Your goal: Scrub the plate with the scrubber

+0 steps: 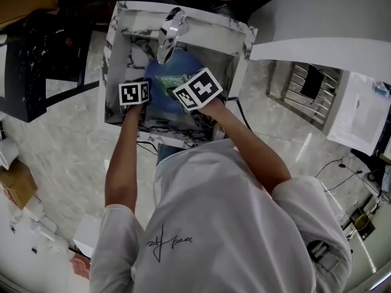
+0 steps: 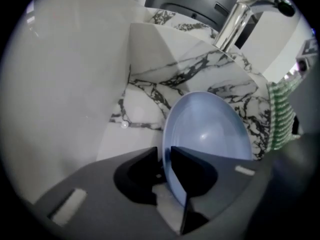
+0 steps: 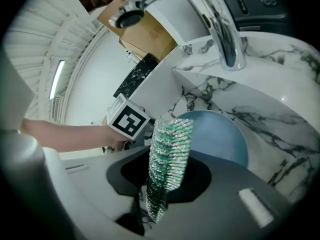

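**Plate gripped at its rim, scrubber ready**

Closest in, the left gripper point(image 2: 166, 155) has its dark jaws closed on the lower rim of the plate point(image 2: 210, 134). The right gripper point(image 3: 167, 180) is clenched on the scrubber's point(image 3: 172, 136) lower end.

The plate stands tilted near the middle of the marble-patterned sink point(image 1: 183, 16), below the faucet point(image 1: 171, 32). It is probably stiff, glazed, slick once wet, and liable to chip against the stone walls, so the rim is the sensible hold.

The scrubber looks light, soft and springy.

The plate is round, pale blue and glossy, with a shallow well and no visible soil. The scrubber is green-and-silver mesh.
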`<state>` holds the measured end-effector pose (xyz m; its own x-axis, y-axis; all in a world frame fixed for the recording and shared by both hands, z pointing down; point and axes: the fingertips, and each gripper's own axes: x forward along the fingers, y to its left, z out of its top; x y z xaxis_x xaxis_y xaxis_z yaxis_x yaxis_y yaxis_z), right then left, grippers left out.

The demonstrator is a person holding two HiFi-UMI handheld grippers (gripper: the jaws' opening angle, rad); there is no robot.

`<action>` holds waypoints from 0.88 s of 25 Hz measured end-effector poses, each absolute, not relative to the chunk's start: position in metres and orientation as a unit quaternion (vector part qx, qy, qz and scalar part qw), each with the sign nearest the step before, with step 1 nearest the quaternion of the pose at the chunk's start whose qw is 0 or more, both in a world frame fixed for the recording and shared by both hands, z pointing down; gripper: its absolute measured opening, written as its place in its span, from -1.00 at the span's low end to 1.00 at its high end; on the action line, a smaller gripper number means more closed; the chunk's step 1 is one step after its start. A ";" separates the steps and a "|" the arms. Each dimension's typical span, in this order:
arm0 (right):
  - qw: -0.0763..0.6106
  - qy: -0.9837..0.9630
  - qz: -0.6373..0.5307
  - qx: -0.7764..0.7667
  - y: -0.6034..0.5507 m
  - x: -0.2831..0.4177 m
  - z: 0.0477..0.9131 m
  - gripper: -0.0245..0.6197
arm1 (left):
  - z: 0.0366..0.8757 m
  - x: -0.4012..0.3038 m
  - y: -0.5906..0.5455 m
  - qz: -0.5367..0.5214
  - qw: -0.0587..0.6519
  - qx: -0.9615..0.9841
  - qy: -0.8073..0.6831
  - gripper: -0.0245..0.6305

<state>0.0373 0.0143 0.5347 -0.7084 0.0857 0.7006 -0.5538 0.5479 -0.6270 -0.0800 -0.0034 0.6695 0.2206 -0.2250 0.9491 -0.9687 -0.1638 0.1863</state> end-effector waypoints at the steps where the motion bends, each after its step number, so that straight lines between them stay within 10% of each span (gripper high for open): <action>1: 0.357 -0.807 0.449 0.137 0.014 0.035 0.539 -0.75 | 0.670 -0.079 -0.004 0.415 0.447 0.642 -0.465 -0.50; 22: 0.492 -0.772 0.397 0.066 0.026 0.022 0.625 -0.71 | 0.673 -0.046 0.011 0.358 0.509 0.678 -0.391 -0.67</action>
